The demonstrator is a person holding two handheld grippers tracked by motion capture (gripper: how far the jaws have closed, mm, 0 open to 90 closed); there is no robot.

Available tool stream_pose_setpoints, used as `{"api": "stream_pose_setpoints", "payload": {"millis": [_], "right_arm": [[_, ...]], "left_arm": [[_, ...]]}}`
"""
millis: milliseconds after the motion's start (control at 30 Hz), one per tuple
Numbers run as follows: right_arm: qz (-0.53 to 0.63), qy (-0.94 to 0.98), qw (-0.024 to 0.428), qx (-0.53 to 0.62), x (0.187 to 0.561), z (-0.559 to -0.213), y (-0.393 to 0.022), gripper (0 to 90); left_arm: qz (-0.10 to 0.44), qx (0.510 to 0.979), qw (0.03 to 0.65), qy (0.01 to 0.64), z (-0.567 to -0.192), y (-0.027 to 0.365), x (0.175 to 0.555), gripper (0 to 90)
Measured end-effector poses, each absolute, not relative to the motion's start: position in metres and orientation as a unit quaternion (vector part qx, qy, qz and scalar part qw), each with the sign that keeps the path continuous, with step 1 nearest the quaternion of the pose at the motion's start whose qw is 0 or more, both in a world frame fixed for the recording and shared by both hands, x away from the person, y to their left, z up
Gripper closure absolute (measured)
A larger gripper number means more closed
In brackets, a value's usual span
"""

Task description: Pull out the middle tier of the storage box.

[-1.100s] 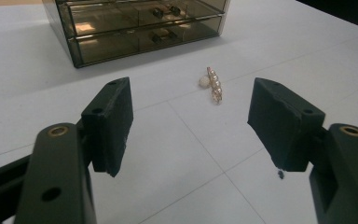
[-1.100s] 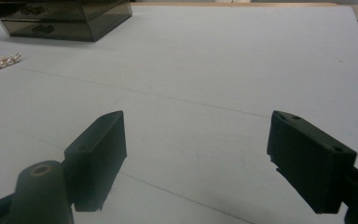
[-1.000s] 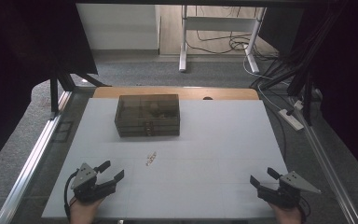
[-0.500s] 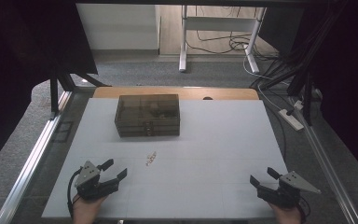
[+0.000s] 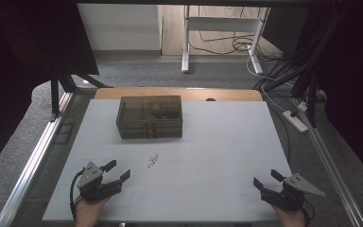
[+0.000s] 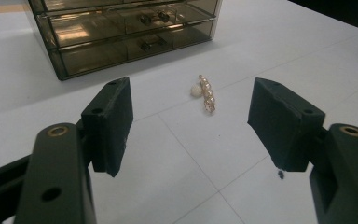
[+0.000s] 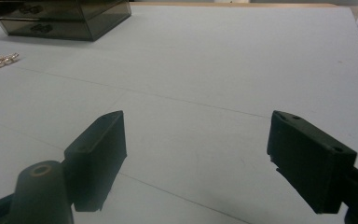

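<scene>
Left gripper (image 5: pixel 116 171) low over the near left part of the white table (image 5: pixel 227 142), jaws spread wide and empty, aimed forward and slightly rightward at a pearl hair clip (image 5: pixel 152 161). Seen through the left gripper view, same left gripper (image 6: pixel 191 126) with both black jaws parted, nothing between them, the pearl hair clip (image 6: pixel 206 94) lying flat on the table (image 6: pixel 307 60) ahead, framed in the gap yet apart from either jaw. Clip made of a short row of pale round beads with one larger bead set just beside the row at its left. Beyond the clip, a smoky translucent drawer box (image 5: pixel 149 117) standing upright toward the far left-centre of the table, drawers shut, small dark items dimly visible inside; in the left gripper view the drawer box (image 6: pixel 121 32) across the upper left, well apart from the clip. Right gripper (image 5: pixel 268 180) at the near right corner, likewise wide open and holding nothing, pointing leftward and forward over bare table, well apart from the clip. In the right gripper view, right gripper (image 7: pixel 196 154) with jaws far apart, the pearl hair clip (image 7: pixel 0 61) small at the far left edge and the drawer box (image 7: pixel 65 16) at the top left. A hand under each gripper at the bottom edge of the high view.
</scene>
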State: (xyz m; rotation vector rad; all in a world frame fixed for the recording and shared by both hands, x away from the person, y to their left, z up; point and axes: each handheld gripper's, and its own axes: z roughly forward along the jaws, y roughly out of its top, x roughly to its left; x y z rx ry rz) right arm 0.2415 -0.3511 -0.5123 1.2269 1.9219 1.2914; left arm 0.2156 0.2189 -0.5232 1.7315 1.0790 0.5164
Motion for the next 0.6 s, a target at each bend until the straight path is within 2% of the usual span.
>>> {"api": "stream_pose_setpoints", "payload": {"millis": [600], "right_arm": [[0.476,0.708,0.257,0.454,0.2418,-0.5125,-0.3512,19.6]], "left_arm": [[0.210,0.717,0.497,0.441,-0.5222,0.2125,0.2243,31.5]]}}
